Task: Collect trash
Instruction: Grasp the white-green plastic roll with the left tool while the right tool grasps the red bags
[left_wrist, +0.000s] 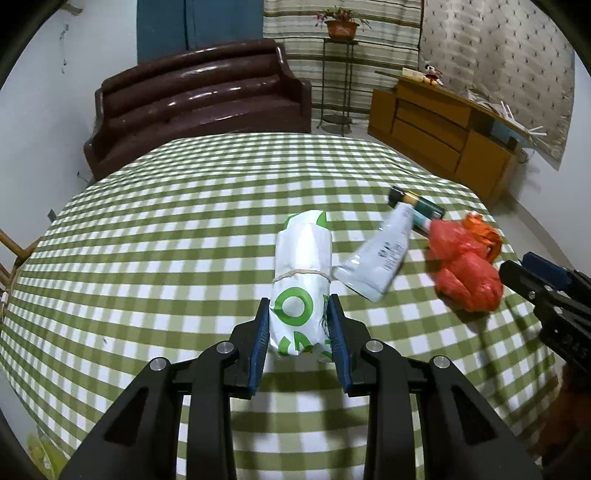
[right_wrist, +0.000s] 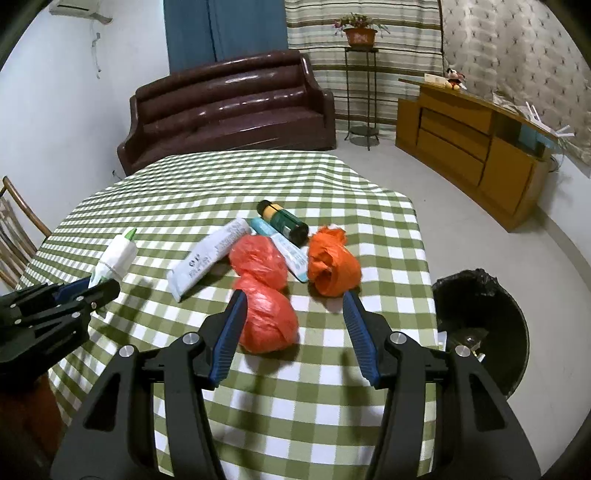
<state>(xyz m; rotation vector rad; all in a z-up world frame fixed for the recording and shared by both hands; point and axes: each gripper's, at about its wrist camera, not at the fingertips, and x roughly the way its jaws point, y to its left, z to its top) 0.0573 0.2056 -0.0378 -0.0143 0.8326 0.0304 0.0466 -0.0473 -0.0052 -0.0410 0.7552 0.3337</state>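
Left gripper (left_wrist: 298, 325), ribbed blue pads, pinches my cylindrical white-green paper roll (left_wrist: 301, 280); right gripper (right_wrist: 295, 332) spread beside crinkled red plastic bag (right_wrist: 264, 295) on checked tablecloth (right_wrist: 332, 387).

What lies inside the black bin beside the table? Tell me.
The round bin holds a black plastic liner and some small pale scraps at the bottom. Its near side is hidden behind the right hand-held gripper.

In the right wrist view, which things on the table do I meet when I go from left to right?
White and green paper roll → white tube → red bag → orange bag.
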